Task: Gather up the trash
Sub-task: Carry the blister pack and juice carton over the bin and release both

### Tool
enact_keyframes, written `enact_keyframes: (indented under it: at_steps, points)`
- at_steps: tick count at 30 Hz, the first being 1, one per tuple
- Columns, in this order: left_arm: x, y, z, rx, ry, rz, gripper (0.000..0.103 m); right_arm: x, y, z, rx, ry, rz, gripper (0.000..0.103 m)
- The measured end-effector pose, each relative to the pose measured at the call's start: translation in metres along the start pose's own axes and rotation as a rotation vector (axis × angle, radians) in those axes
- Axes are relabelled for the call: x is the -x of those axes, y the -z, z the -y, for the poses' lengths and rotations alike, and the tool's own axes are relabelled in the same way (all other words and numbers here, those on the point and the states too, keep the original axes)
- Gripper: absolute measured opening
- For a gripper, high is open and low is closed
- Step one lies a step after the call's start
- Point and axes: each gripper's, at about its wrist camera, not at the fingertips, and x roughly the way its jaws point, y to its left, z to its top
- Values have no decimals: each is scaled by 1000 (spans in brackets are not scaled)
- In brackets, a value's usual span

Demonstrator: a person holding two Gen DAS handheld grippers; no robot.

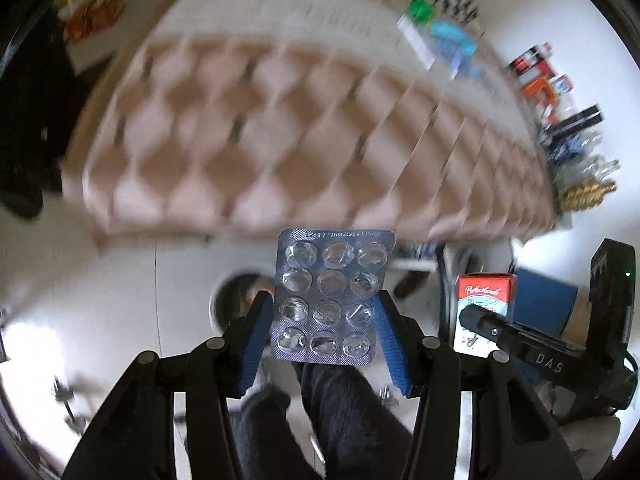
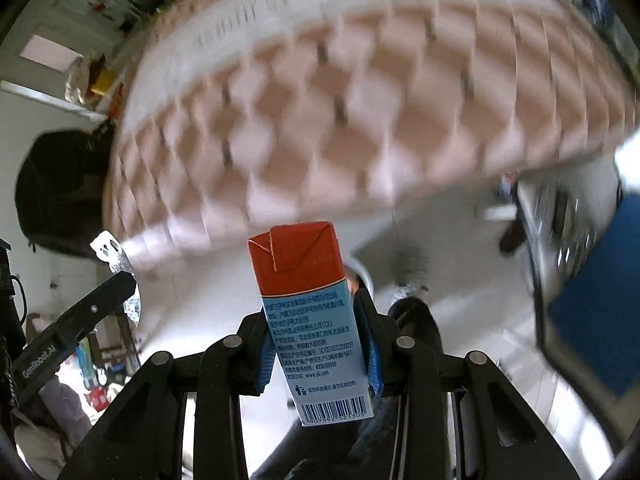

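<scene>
My left gripper (image 1: 322,330) is shut on an empty silver blister pack (image 1: 331,296), held upright between the blue pads above the floor. My right gripper (image 2: 318,344) is shut on a small milk carton (image 2: 308,308) with a red top and a blue-white printed side. The carton also shows in the left wrist view (image 1: 482,304), with the right gripper's black body (image 1: 560,344) beside it. The blister pack's edge shows at the left of the right wrist view (image 2: 120,276). A round bin (image 1: 240,296) lies on the floor below, behind the pack.
A table with a pink-and-tan checked cloth (image 1: 304,136) fills the view ahead, blurred. Boxes and packets (image 1: 440,40) lie at its far right end, and more clutter (image 1: 560,112) stands beyond. A blue panel (image 2: 600,300) is at the right. A dark bag (image 2: 60,188) sits at the left.
</scene>
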Motion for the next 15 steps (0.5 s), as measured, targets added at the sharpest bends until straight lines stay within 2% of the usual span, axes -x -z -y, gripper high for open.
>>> enact_keyframes:
  at_steps: [4, 6, 11, 15]
  points:
    - [-63, 39, -39, 73, -16, -93, 48, -87, 41, 15, -27, 5, -106, 38]
    - [-111, 52, -62, 125, -18, -138, 48, -134, 52, 22, -51, -3, -145, 38]
    - [-223, 69, -109, 196, -30, -218, 49, -259, 64, 46, -93, -12, -206, 38]
    - [-298, 83, -140, 196, -34, -287, 49, -341, 58, 59, -94, -34, -226, 38]
